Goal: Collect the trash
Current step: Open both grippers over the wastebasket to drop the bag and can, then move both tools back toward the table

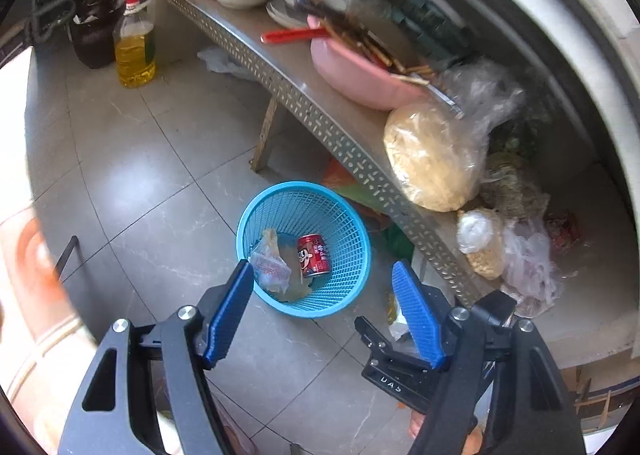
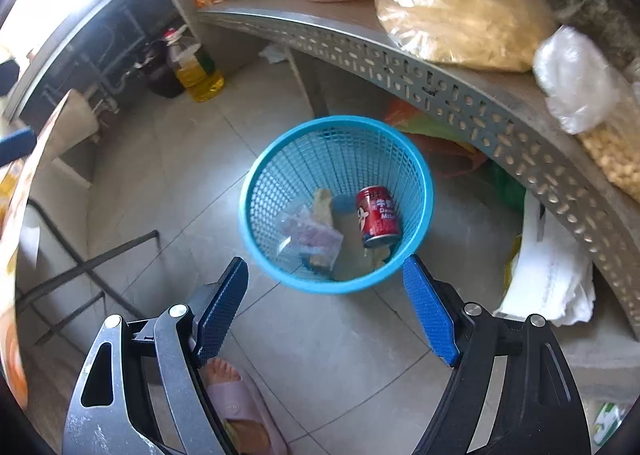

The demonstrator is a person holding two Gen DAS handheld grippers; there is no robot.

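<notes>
A blue mesh basket (image 1: 344, 211) stands on the tiled floor beside a metal shelf; it also shows in the right wrist view (image 2: 424, 175). Inside lie a red drink can (image 1: 313, 255) (image 2: 377, 215), a clear plastic wrapper (image 1: 270, 267) (image 2: 308, 235) and some paper scraps. My left gripper (image 1: 324, 273) is open and empty, held above the basket's near rim. My right gripper (image 2: 326, 267) is open and empty too, just above the basket's near rim.
The perforated metal shelf (image 1: 320, 123) (image 2: 440, 83) carries a pink basin (image 1: 352, 71), bowls and bags of food (image 1: 432, 159). A cooking oil bottle (image 1: 134, 47) and a dark bin (image 1: 94, 35) stand at the far wall. White paper (image 2: 552, 275) lies under the shelf. A slippered foot (image 2: 236, 395) is below.
</notes>
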